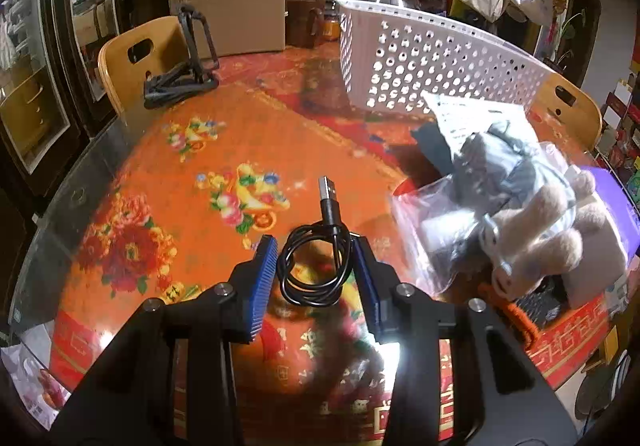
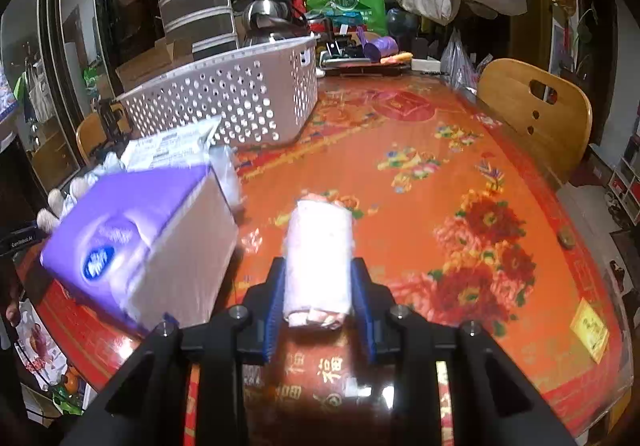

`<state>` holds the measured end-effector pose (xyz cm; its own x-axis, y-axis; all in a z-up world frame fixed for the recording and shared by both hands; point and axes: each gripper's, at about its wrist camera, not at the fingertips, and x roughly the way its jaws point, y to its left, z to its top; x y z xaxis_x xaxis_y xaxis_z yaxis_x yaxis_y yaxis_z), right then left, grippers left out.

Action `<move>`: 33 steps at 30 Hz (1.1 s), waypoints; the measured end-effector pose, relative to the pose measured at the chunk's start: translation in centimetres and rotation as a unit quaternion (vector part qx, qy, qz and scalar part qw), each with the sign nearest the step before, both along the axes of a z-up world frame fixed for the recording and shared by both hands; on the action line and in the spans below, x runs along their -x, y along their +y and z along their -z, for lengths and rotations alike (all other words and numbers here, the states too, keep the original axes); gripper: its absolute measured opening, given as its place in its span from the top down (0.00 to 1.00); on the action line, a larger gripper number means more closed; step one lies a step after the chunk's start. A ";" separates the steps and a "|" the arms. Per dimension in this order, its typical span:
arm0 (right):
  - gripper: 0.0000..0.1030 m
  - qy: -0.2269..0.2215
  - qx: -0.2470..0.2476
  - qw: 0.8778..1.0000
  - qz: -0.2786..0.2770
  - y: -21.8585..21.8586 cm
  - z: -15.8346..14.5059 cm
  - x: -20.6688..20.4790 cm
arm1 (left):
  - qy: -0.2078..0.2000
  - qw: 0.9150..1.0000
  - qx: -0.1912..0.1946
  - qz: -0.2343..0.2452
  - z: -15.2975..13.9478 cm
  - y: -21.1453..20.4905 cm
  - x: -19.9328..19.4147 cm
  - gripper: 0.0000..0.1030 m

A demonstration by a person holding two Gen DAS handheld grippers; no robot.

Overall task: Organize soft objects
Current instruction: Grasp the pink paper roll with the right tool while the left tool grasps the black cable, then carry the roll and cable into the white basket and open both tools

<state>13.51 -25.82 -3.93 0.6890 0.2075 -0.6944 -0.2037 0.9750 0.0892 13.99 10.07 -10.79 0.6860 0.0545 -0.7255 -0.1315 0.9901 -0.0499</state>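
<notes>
In the left wrist view a black coiled USB cable (image 1: 304, 296) lies on the orange flowered tablecloth (image 1: 180, 205), its plug pointing away. My left gripper (image 1: 314, 246) has its blue pads against both sides of the coil and is shut on it. In the right wrist view a rolled white and pink cloth (image 2: 320, 242) sits between the blue pads of my right gripper (image 2: 319, 266), which is shut on it just above the table. A white perforated basket (image 1: 420, 57) (image 2: 240, 93) stands at the far side.
To the right of the cable lie a beige plush toy (image 1: 532, 230) and a grey plush in a clear bag (image 1: 500, 161). A purple tissue pack (image 2: 140, 242) sits left of the cloth roll. Wooden chairs (image 1: 136, 57) (image 2: 536, 105) flank the table, and a black stand (image 1: 188, 73) sits near its far left edge.
</notes>
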 end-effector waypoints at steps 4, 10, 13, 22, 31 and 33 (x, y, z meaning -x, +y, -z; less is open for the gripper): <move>0.71 -0.022 0.001 1.000 -0.007 0.3 -2.2 -0.7 | -0.012 1.000 -0.002 0.004 -1.2 -0.2 -0.2 0.65; 0.71 -0.041 -0.005 0.999 -0.018 0.8 -5.0 -3.1 | -0.033 0.999 -0.002 0.015 -4.0 -1.0 -1.3 0.65; 0.71 -0.047 -0.007 0.999 -0.025 1.2 -6.4 -4.7 | -0.045 0.999 -0.007 0.021 -5.6 -1.3 -2.2 0.65; 0.71 -0.053 -0.012 0.997 -0.060 4.1 -11.8 -12.5 | -0.069 0.997 -0.012 0.041 -12.6 -1.0 -8.0 0.65; 0.71 -0.017 0.043 0.996 -0.075 8.9 -12.6 -23.0 | -0.022 0.997 -0.004 0.070 -17.0 -2.3 -19.9 0.65; 0.71 0.002 0.049 0.996 -0.075 9.5 -11.6 -25.1 | -0.002 0.998 0.001 0.067 -16.6 -2.4 -22.8 0.65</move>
